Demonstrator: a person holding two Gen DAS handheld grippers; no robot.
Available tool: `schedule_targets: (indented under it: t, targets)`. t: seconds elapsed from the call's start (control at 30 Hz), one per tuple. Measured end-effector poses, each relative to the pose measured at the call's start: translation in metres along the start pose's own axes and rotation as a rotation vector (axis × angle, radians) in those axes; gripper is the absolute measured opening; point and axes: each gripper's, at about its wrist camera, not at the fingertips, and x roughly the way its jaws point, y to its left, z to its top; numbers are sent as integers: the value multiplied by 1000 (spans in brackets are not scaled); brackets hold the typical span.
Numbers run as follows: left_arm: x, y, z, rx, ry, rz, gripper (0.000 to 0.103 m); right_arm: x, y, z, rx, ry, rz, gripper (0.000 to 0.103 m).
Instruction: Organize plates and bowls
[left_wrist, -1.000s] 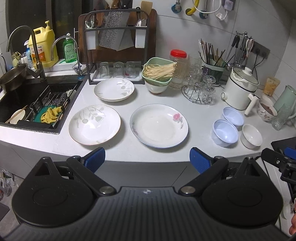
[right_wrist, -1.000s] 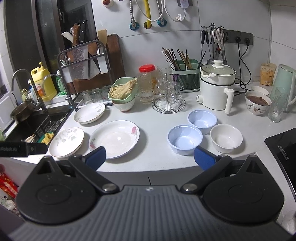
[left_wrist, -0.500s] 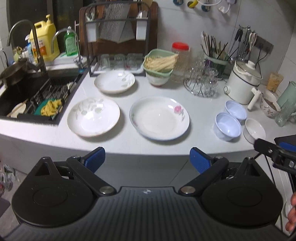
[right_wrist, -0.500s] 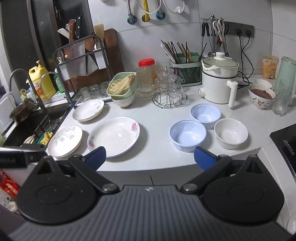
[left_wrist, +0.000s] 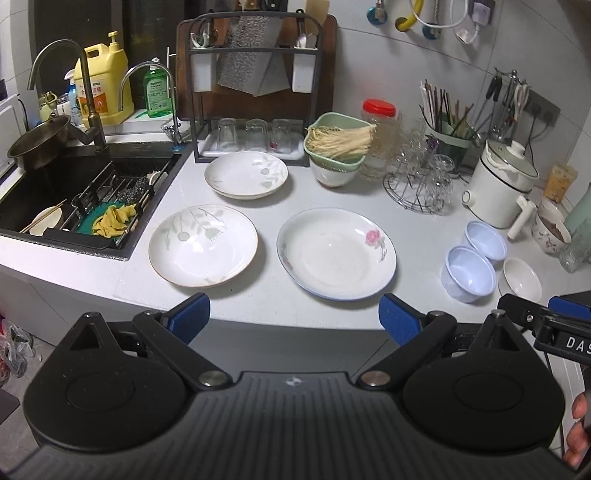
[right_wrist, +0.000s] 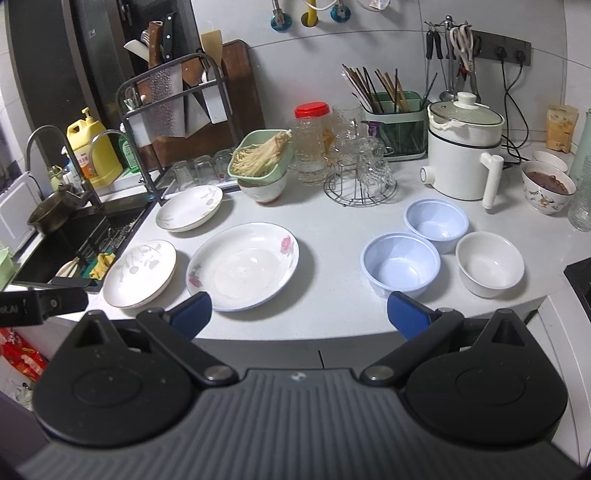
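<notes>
Three white plates lie on the grey counter: a rose-patterned plate (left_wrist: 336, 253) (right_wrist: 243, 266), a leaf-patterned plate (left_wrist: 203, 245) (right_wrist: 140, 273) to its left, and a smaller leaf plate (left_wrist: 246, 174) (right_wrist: 189, 207) behind. Two pale blue bowls (right_wrist: 400, 263) (right_wrist: 436, 219) and a white bowl (right_wrist: 489, 263) sit to the right; they also show in the left wrist view (left_wrist: 467, 273). My left gripper (left_wrist: 293, 319) is open and empty, off the counter's front edge. My right gripper (right_wrist: 299, 312) is open and empty, at the front edge between plates and bowls.
A sink (left_wrist: 74, 199) with a rack lies at the left. A knife rack with glasses (left_wrist: 255, 92), a green basket of noodles on a bowl (left_wrist: 334, 146), a glass stand (left_wrist: 421, 184), a white electric pot (right_wrist: 463, 158) and a patterned bowl (right_wrist: 546, 186) line the back.
Both grippers have shifted slightly; the left view has drawn a little nearer the counter after pulling back. The right gripper moved forward toward the counter edge. No dish has moved.
</notes>
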Motion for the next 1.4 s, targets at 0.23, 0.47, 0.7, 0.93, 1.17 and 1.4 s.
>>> schedule_targets:
  t: [0.23, 0.47, 0.7, 0.93, 1.17, 1.4]
  targets:
    - [6, 3, 10, -20, -10, 26, 100, 8, -1, 10, -3, -6, 26, 103]
    - [14, -4, 10, -37, 0, 38, 100, 12, -2, 13, -31, 10, 46, 103]
    - [18, -18, 4, -56, 3, 48, 100, 11, -10, 13, -55, 4, 66, 103]
    - [21, -32, -6, -78, 15, 83, 100, 17, -22, 11, -60, 28, 86, 103]
    - [18, -31, -6, -96, 16, 120, 100, 26, -22, 18, -79, 37, 136, 103]
    - [28, -12, 5, -132, 21, 133, 100, 42, -9, 23, -87, 70, 197, 98]
